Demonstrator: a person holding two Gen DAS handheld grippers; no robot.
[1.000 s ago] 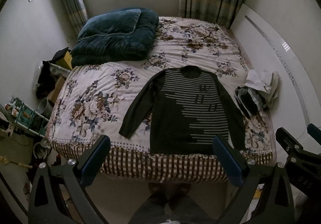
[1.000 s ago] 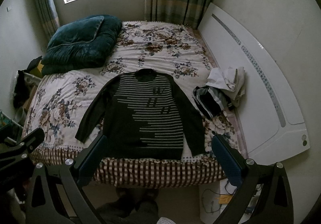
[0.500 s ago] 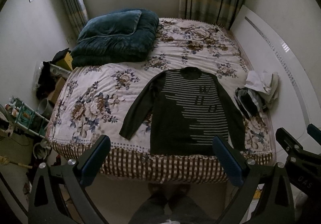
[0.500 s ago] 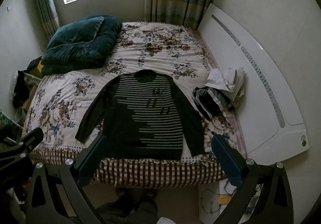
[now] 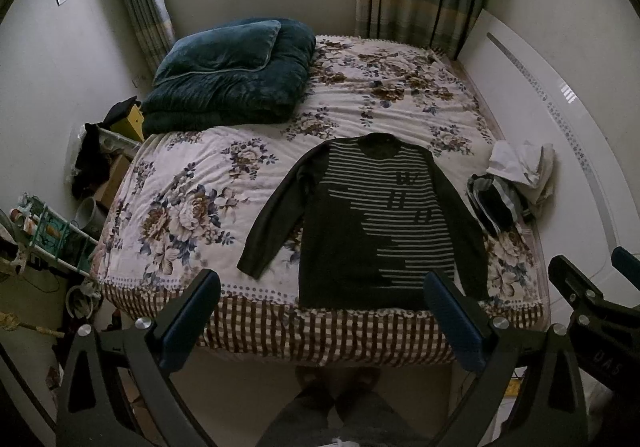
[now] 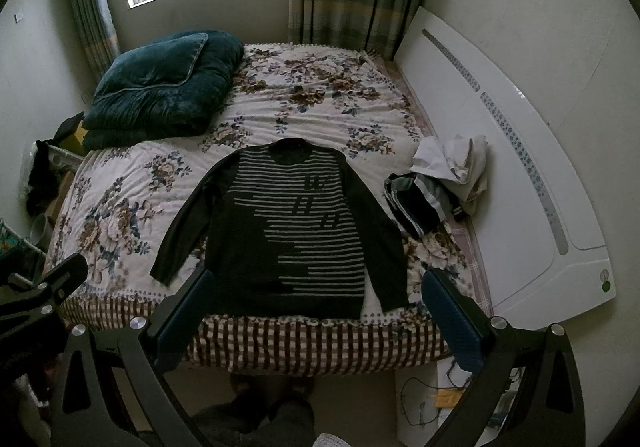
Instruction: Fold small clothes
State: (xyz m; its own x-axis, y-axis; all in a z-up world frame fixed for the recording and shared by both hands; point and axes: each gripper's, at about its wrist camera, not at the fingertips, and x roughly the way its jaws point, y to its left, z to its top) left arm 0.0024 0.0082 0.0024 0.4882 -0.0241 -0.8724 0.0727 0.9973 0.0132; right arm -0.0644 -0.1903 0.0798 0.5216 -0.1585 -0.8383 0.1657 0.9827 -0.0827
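A dark long-sleeved sweater with pale stripes (image 5: 376, 223) (image 6: 288, 231) lies flat, front up, on the floral bedspread (image 5: 192, 207) (image 6: 112, 215), hem at the near edge and both sleeves spread outward. My left gripper (image 5: 320, 311) hovers high above the bed's foot, open, nothing between its blue-padded fingers (image 5: 188, 311). My right gripper (image 6: 316, 315) hangs at about the same height, open and empty, with blue fingers (image 6: 452, 319) framing the sweater's hem. Each gripper shows at the edge of the other's view.
A folded teal quilt with a pillow (image 5: 228, 75) (image 6: 164, 83) sits at the bed's far left. A small heap of clothes (image 5: 512, 183) (image 6: 440, 183) lies by the white headboard (image 6: 520, 175) on the right. Clutter and a rack (image 5: 48, 231) crowd the floor left of the bed. The person's feet (image 5: 336, 387) stand below.
Both views have shifted only slightly; the sweater sits a touch lower in frame. Nothing has been touched or moved on the bed.
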